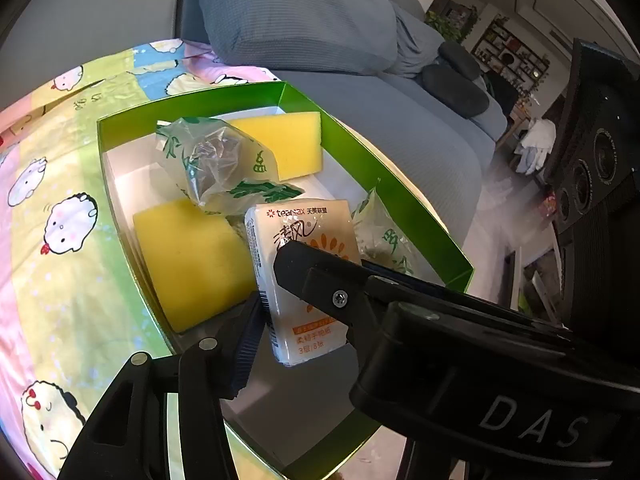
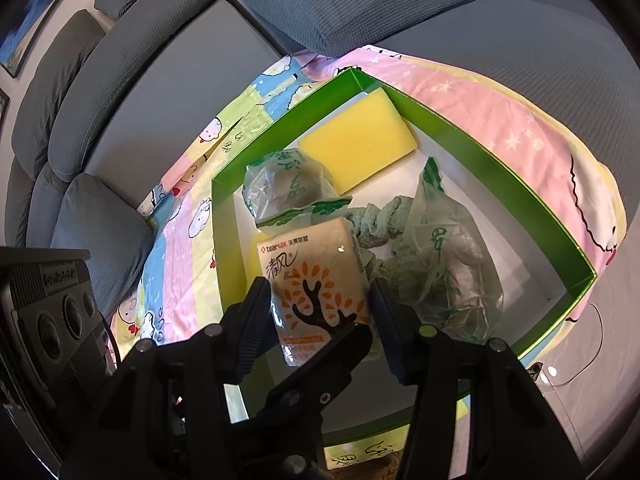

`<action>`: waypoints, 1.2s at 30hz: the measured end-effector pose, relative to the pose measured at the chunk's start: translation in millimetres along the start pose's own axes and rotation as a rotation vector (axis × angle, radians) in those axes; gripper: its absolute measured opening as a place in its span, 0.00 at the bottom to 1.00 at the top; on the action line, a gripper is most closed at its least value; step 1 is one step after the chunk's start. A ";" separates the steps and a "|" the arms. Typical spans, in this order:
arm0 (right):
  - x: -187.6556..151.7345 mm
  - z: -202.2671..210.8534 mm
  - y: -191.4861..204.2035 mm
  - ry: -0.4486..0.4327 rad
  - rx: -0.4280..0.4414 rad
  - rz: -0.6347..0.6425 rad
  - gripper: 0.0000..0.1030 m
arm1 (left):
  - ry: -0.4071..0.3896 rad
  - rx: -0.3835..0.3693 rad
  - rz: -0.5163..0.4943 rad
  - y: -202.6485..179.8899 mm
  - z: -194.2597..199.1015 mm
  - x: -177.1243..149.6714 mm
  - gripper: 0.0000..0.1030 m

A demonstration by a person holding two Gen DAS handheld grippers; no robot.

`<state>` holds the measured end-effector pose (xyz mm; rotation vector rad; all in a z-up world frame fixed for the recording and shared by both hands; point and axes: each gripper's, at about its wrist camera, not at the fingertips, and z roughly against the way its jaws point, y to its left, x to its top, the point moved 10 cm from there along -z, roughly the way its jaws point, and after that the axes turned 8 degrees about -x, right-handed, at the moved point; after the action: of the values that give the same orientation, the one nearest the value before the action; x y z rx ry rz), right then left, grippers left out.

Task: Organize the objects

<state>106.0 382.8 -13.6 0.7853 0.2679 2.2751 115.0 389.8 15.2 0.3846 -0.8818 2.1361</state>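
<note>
Two hand-held grippers meet on one small cream tissue packet with an orange tree print (image 2: 320, 284), held over the green-walled cardboard box (image 2: 480, 152). The right gripper (image 2: 320, 308) pinches its sides. The left gripper (image 1: 268, 280) brackets it; whether it presses is unclear. Below lie two yellow sponges (image 1: 192, 256), clear green-printed bags (image 1: 216, 160) and a green rag (image 2: 380, 216).

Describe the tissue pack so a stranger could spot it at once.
Find the green box on the cartoon-print sheet in front of the grey sofa. At its near end the tissue pack stands between claw fingers. Unlike the yellow sponges and clear green-printed bags, it is cream with an orange-leaved tree.
</note>
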 end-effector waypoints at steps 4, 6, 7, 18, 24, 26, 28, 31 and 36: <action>0.7 1.4 1.4 -0.005 -0.001 0.005 0.51 | 0.004 -0.008 0.007 -0.5 1.0 -0.2 0.51; 1.2 3.3 2.2 -0.012 -0.001 0.007 0.52 | 0.003 -0.013 0.010 -1.0 3.1 0.4 0.51; 1.3 4.5 3.0 -0.016 0.000 0.009 0.52 | 0.001 -0.013 0.011 -1.3 4.2 0.6 0.52; 6.4 28.0 17.8 -0.089 0.033 0.046 0.65 | -0.055 0.025 -0.024 -4.2 25.9 7.1 0.66; 8.5 41.8 29.0 -0.137 0.045 0.068 0.70 | -0.092 0.064 -0.044 -3.5 41.4 11.4 0.70; 8.4 47.8 32.4 -0.155 0.045 0.076 0.72 | -0.111 0.071 -0.048 -3.4 48.1 13.3 0.75; 7.7 55.2 35.6 -0.174 0.049 0.084 0.73 | -0.130 0.075 -0.054 -3.6 54.8 14.8 0.77; 8.0 67.5 40.5 -0.214 0.043 0.105 0.78 | -0.157 0.089 -0.060 -3.2 65.8 17.0 0.77; 8.6 85.9 46.3 -0.269 0.064 0.116 0.82 | -0.193 0.103 -0.071 -2.3 82.4 19.2 0.77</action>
<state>127.5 352.1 77.0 1.1534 0.1741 2.2432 103.0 343.6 85.0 0.6740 -0.8530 2.1096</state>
